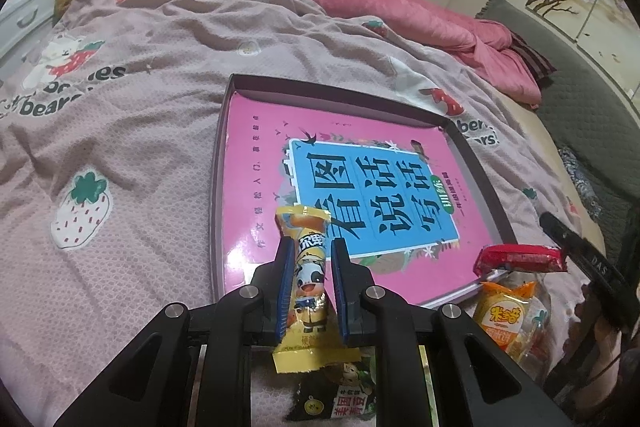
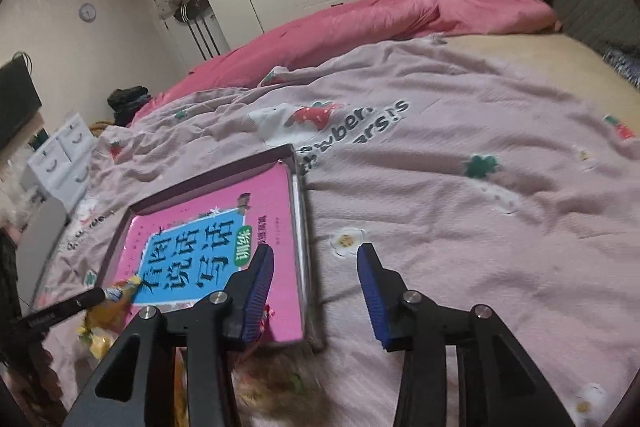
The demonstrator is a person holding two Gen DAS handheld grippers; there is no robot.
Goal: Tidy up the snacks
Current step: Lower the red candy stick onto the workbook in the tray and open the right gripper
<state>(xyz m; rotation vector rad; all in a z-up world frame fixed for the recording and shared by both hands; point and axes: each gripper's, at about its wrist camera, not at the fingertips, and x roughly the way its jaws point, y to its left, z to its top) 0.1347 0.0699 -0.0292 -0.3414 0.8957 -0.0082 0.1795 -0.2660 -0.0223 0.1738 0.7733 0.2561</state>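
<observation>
The left gripper [image 1: 310,267] has its blue-padded fingers [image 1: 285,279] pinching a yellow snack packet [image 1: 310,275] printed with a cartoon cow — the packet stands upright between the pads, its crimped top sticking out above them and its lower end hanging below. It hovers over the near edge of a shallow tray [image 1: 476,163] that lies on the bed's pink strawberry blanket [image 1: 140,131], with a pink book [image 1: 256,163] lying flat inside the tray. In the left wrist view, at 6 o'clock from the held packet, a green-and-dark snack packet [image 1: 344,395] lies on the blanket. At 3 o'clock a red packet [image 1: 520,259] sits above an orange packet [image 1: 508,319], just beside the tray's near corner.

The right gripper [image 2: 316,259] has its fingers [image 2: 372,291] spread wide with nothing between them — the left pad over the book's edge, the right over bare blanket. A folded pink quilt [image 2: 360,15] lies at 12 o'clock along the far side of the bed.
</observation>
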